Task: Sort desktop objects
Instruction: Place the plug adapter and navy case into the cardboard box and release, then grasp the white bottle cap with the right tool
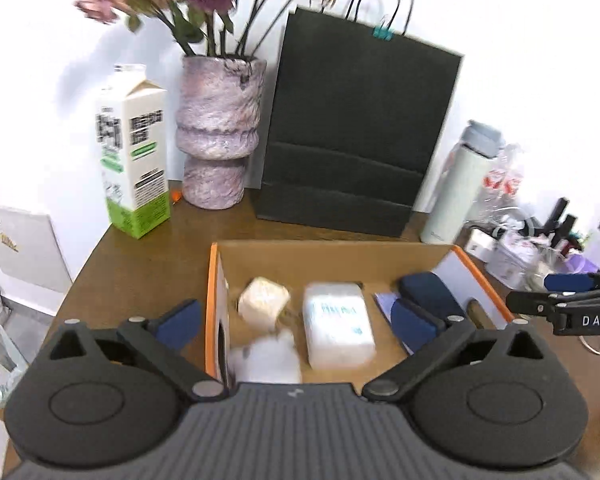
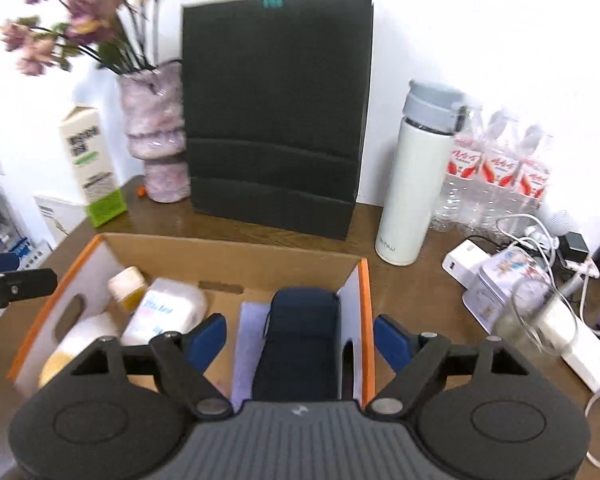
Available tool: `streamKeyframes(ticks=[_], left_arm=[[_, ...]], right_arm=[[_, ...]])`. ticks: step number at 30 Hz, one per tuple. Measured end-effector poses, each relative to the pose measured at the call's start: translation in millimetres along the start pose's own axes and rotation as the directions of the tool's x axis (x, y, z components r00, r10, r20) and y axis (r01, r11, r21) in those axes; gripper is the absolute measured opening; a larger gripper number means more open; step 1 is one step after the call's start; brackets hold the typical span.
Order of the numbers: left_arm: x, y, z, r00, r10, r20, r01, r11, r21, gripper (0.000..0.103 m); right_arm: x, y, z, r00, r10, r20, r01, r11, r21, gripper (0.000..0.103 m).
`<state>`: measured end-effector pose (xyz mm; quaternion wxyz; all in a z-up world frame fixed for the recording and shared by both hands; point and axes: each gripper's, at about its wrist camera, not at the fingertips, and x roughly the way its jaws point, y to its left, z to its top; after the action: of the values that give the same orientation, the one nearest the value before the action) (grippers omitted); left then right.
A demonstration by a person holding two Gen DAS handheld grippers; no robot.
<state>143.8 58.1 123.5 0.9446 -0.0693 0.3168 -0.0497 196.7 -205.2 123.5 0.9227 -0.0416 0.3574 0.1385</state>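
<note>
An open cardboard box with orange rims (image 1: 332, 254) (image 2: 236, 252) sits on the brown desk. In it lie a cream jar (image 1: 263, 302) (image 2: 127, 285), a white tissue pack (image 1: 337, 330) (image 2: 164, 312), a white soft item (image 1: 268, 360), a lilac cloth (image 2: 248, 344) and a dark blue case (image 1: 430, 292) (image 2: 300, 344). My left gripper (image 1: 296, 326) is open and empty, hovering over the box with its left finger outside the left wall. My right gripper (image 2: 300, 342) is open, straddling the box's right wall above the blue case; it also shows in the left wrist view (image 1: 568, 296).
At the back stand a milk carton (image 1: 134, 152) (image 2: 94, 168), a vase of flowers (image 1: 218, 128) (image 2: 156, 132), a black paper bag (image 1: 356, 128) (image 2: 276, 112) and a white flask (image 1: 460, 192) (image 2: 416, 176). Water bottles (image 2: 496, 176), a tin (image 2: 500, 284), chargers and cables (image 2: 540, 248) crowd the right.
</note>
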Motion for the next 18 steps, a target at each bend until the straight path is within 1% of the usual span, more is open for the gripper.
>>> streamKeyframes(ticks=[3, 5, 7, 9, 10, 12, 13, 15, 16, 18], left_arm=[[-38, -4, -39, 0.998, -0.006, 0.067, 0.004, 1.0, 0.021, 0.103], [-59, -7, -71, 0.996, -0.016, 0.092, 0.013, 0.999, 0.031, 0.103], [-74, -10, -100, 0.996, -0.035, 0.08, 0.033, 0.999, 0.024, 0.103], [-87, -13, -130, 0.996, -0.043, 0.072, 0.044, 0.999, -0.004, 0.103], [-92, -15, -145, 0.996, -0.043, 0.072, 0.045, 0.999, -0.017, 0.103], [-103, -18, -170, 0.997, -0.044, 0.069, 0.045, 0.999, -0.016, 0.103], [-108, -19, -183, 0.997, -0.039, 0.069, 0.04, 0.999, -0.018, 0.103], [-120, -21, -206, 0.998, 0.015, 0.059, -0.013, 0.999, -0.035, 0.103], [-128, -23, -219, 0.997, 0.032, 0.066, -0.03, 0.999, -0.031, 0.103], [-142, -24, -237, 0.997, 0.029, 0.074, -0.028, 1.0, -0.01, 0.103]], right_arm=[[-34, 0, -51, 0.997, 0.039, 0.071, -0.042, 0.998, 0.045, 0.088], [-51, 2, -88, 0.993, 0.062, 0.1, -0.069, 0.995, 0.071, 0.088], [-61, 8, -125, 0.993, 0.068, 0.099, -0.078, 0.992, 0.097, 0.088], [-73, 16, -159, 0.993, 0.062, 0.104, -0.074, 0.991, 0.112, 0.088], [-79, 21, -176, 0.993, 0.061, 0.105, -0.073, 0.991, 0.113, 0.088], [-96, 30, -206, 0.99, 0.07, 0.122, -0.086, 0.988, 0.125, 0.088], [-106, 33, -220, 0.988, 0.079, 0.131, -0.097, 0.985, 0.143, 0.088], [-124, 41, -245, 0.983, 0.093, 0.159, -0.117, 0.982, 0.15, 0.088], [-133, 46, -257, 0.98, 0.093, 0.175, -0.117, 0.984, 0.134, 0.088], [-151, 59, -278, 0.976, 0.092, 0.2, -0.106, 0.993, 0.061, 0.088]])
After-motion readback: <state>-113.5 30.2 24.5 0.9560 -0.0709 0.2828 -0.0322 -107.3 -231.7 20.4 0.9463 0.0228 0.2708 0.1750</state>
